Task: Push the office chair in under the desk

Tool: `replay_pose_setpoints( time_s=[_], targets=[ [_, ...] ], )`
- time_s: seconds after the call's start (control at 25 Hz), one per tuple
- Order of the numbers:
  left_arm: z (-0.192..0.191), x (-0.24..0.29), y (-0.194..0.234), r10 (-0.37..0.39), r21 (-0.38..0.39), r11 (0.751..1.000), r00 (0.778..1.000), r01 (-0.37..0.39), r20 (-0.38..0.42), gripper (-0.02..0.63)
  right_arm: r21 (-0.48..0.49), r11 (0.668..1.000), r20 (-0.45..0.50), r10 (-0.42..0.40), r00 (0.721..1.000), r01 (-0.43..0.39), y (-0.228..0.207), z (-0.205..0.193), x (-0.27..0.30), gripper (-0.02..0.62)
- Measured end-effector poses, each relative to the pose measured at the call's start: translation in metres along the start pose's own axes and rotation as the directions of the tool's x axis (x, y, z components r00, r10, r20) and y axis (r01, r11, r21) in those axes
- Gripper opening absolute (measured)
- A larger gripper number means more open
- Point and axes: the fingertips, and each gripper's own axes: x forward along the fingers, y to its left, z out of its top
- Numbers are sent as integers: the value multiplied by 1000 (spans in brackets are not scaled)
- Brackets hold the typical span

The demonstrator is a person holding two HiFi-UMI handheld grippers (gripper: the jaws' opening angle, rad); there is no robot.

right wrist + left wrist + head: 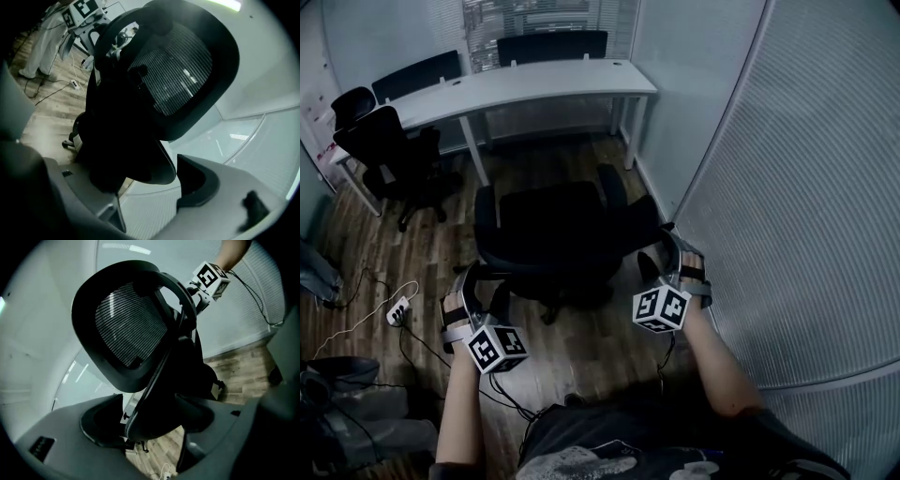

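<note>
A black office chair [548, 234] stands on the wood floor, its seat facing the white desk [534, 84] further off. I stand behind its mesh backrest [126, 329] with one gripper at each side of it. My left gripper [485, 281] is open, and the backrest's left edge runs between its jaws [150, 420]. My right gripper [661, 253] is open as well, with the backrest's right edge [140, 154] between its jaws [140, 187]. Each gripper's marker cube shows in the other's view, the right cube [208, 277] and the left cube [77, 11].
A second black chair [389, 155] stands at the desk's left end, and more chair backs [553, 45] show behind the desk. A ribbed glass wall [806, 187] runs close on the right. A power strip [398, 309] with cables and some bags [356, 403] lie on the floor at left.
</note>
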Motion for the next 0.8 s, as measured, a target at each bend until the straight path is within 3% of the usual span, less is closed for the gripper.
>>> replay_pose_setpoints(
  time_s=[0.2, 0.44, 0.56, 0.8],
  targets=[
    [-10, 14, 1, 33, 108, 994, 999, -29, -41, 331, -85, 996, -22, -12, 1000, 10, 7, -2, 8, 299],
    [-3, 23, 4, 37, 125, 992, 999, -34, -17, 330, -145, 988, 30, -41, 999, 45, 3, 16, 19, 298],
    [-4, 27, -2, -3, 103, 995, 1000, 4, -13, 256, -102, 994, 39, -40, 998, 44, 3, 18, 24, 296],
    [1, 28, -1, -32, 119, 993, 999, 29, 25, 244, -91, 995, 31, -46, 998, 48, -3, 17, 21, 272]
  ],
)
